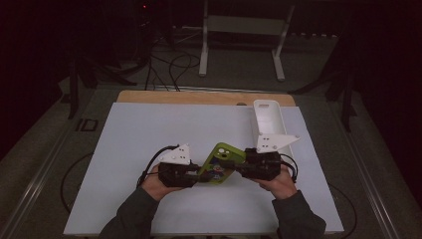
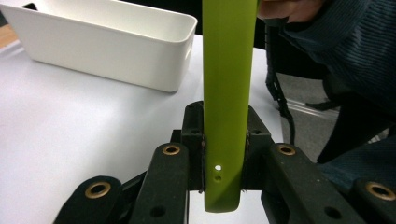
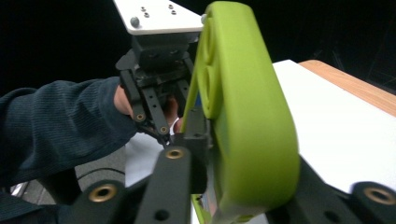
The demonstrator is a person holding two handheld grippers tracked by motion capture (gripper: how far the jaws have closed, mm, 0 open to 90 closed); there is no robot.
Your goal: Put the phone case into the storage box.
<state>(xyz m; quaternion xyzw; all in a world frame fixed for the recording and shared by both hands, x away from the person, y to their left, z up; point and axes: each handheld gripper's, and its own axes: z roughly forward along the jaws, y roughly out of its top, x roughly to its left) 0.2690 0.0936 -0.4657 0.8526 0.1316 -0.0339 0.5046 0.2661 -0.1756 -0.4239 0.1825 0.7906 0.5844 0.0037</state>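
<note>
You hold a green phone case (image 1: 222, 163) between your two grippers, a little above the white table (image 1: 149, 149), near its middle and toward 5 o'clock. Your left gripper (image 1: 198, 174) has its jaws closed on the lower end of the case; in the left gripper view both pads press the thin edge (image 2: 223, 140). Your right gripper (image 1: 242, 167) has the upper end (the part with the camera cut-out) between its jaws (image 3: 243, 154), but I cannot tell if the pads really press it. A white bin (image 1: 268, 124) stands at 2 o'clock from the case, behind your right gripper.
</note>
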